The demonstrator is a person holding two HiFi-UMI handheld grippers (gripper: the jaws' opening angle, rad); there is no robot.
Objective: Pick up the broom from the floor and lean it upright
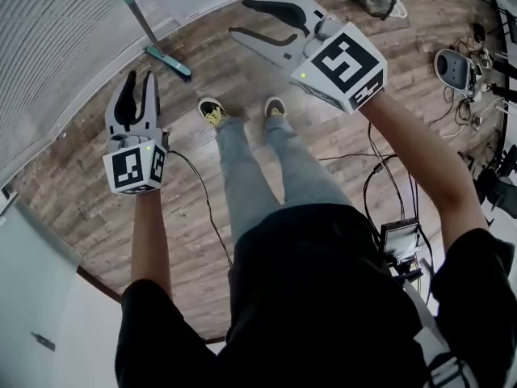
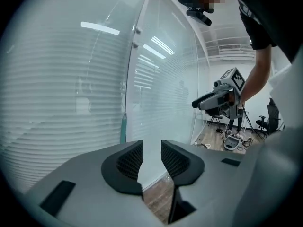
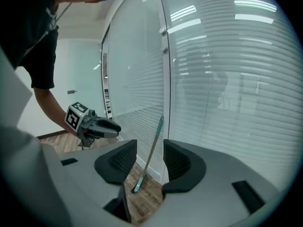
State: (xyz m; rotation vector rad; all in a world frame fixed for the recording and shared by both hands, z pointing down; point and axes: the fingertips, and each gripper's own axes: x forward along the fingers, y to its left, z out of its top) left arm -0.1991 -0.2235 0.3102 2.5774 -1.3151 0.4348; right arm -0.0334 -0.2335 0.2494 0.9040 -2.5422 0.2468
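The broom [image 1: 144,24] stands at the far left of the scene, leaned against the glass wall [image 1: 48,47] with its blinds. Its head rests on the wooden floor [image 1: 339,140] close to the base of the wall, and its handle slants up to the glass. This placement lets the wall carry the upper end while the floor bears the head, so the leaning step appears complete. The broom is slim, with a thin teal handle and a narrow, flat teal head set crosswise at the bottom. The left gripper [image 1: 139,79] is held up near the wall, well apart from the broom, with its jaws partly spread and nothing between them. The right gripper [image 1: 241,18] is held up to the right of the broom, jaws spread wide and empty. In the right gripper view the broom shows through the gap only because it lies far beyond, in the line of sight. Both grippers are clear of the handle, judged a stand-off position that avoids knocking the broom over.
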